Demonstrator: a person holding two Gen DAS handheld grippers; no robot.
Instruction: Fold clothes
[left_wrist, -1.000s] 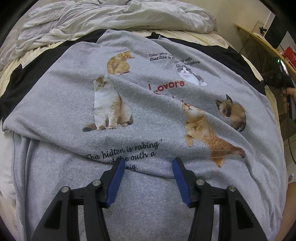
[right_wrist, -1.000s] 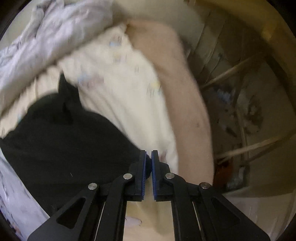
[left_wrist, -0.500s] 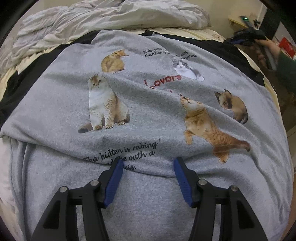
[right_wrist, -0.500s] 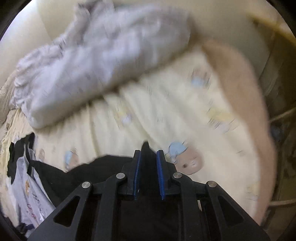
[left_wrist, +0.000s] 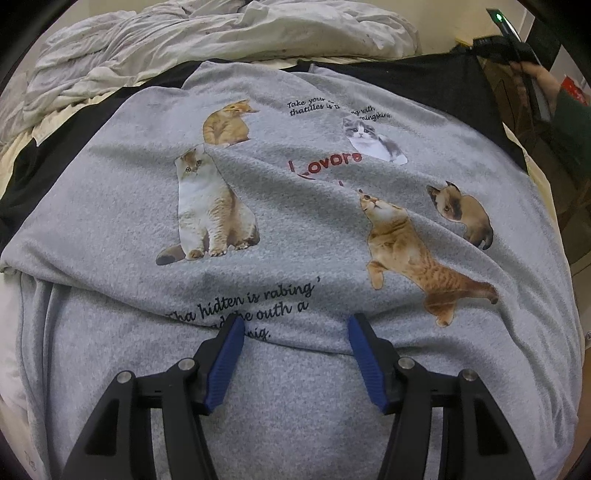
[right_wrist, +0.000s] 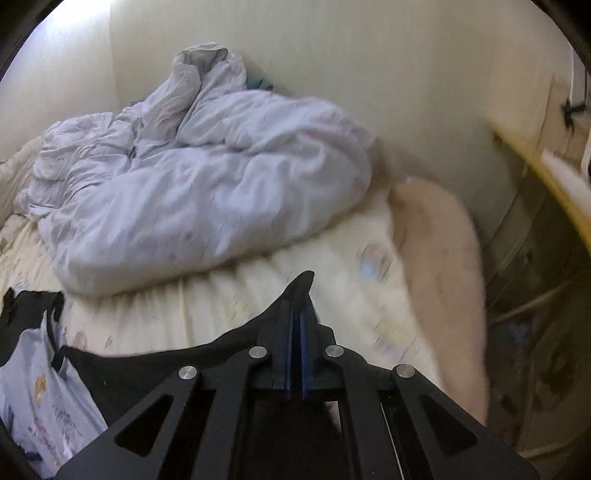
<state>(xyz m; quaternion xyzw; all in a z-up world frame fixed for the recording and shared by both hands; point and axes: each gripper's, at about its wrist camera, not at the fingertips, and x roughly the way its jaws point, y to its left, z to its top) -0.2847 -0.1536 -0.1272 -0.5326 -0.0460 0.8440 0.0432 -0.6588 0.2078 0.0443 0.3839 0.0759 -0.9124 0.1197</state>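
**Grey cat shirt flat on the bed, black sleeve pinched**

The grey shirt (left_wrist: 295, 221) with cat pictures and black sleeves lies spread on the bed (right_wrist: 258, 295), its lower part folded up so a hem edge crosses it. The left gripper (left_wrist: 295, 326) stands over this hem with its blue pads wide apart and nothing between them. The right gripper (right_wrist: 295, 321) is closed on the black sleeve (right_wrist: 207, 362), with a point of black cloth sticking out past the tips. Beyond the shirt a crumpled white blanket (right_wrist: 192, 192) lies against the wall (right_wrist: 369, 74). Between blanket and shirt there is a bare strip of cream sheet.
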